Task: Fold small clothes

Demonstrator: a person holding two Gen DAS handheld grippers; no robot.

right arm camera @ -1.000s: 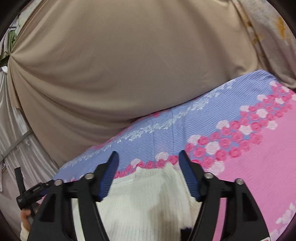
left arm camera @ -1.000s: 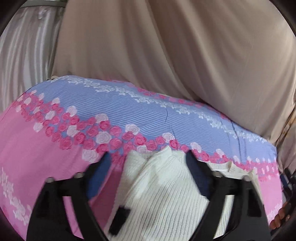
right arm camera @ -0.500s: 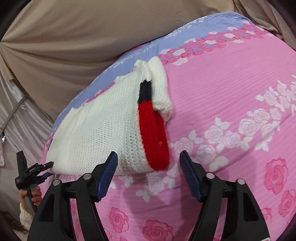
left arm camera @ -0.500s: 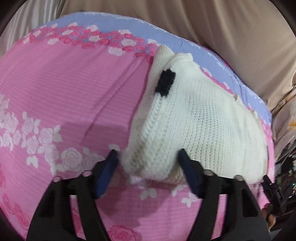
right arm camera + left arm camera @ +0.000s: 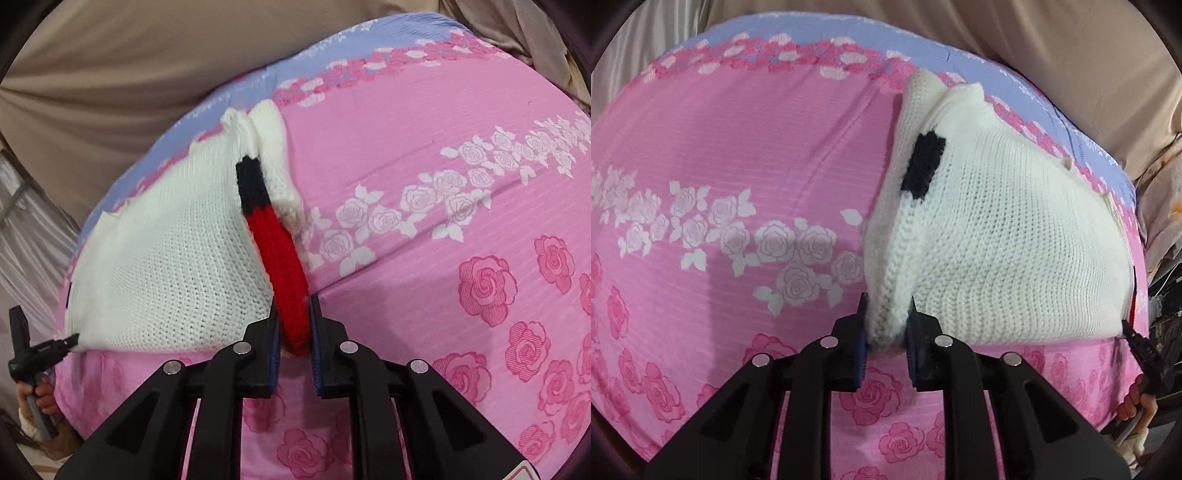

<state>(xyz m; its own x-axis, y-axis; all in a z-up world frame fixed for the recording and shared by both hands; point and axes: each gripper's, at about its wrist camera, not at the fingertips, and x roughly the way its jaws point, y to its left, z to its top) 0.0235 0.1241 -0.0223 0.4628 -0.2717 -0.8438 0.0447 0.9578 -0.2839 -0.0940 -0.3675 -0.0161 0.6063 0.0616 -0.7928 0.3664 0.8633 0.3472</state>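
A small white knitted garment (image 5: 997, 240) lies flat on a pink rose-print sheet (image 5: 738, 166). It has a black patch (image 5: 923, 166) at its left side. On the other side a black-and-red knitted band (image 5: 280, 258) runs along the white knit (image 5: 177, 258). My left gripper (image 5: 886, 332) has its jaws closing, and the blue pads pinch the near left white corner. My right gripper (image 5: 293, 332) is closing too, its pads pressing on the near end of the red band. Each gripper also shows at the far edge of the other's view: the right gripper (image 5: 1137, 339) and the left gripper (image 5: 55, 347).
The sheet (image 5: 443, 166) has a blue strip with pink roses (image 5: 886, 48) along its far edge. Beige cloth (image 5: 1071, 55) hangs behind the bed, with grey striped fabric (image 5: 22, 229) at one side. A hand (image 5: 40, 402) holds the left gripper's handle.
Both grippers came down and back from the garment's far end to its near edge. Their jaws went from wide open to pinching the near corners.
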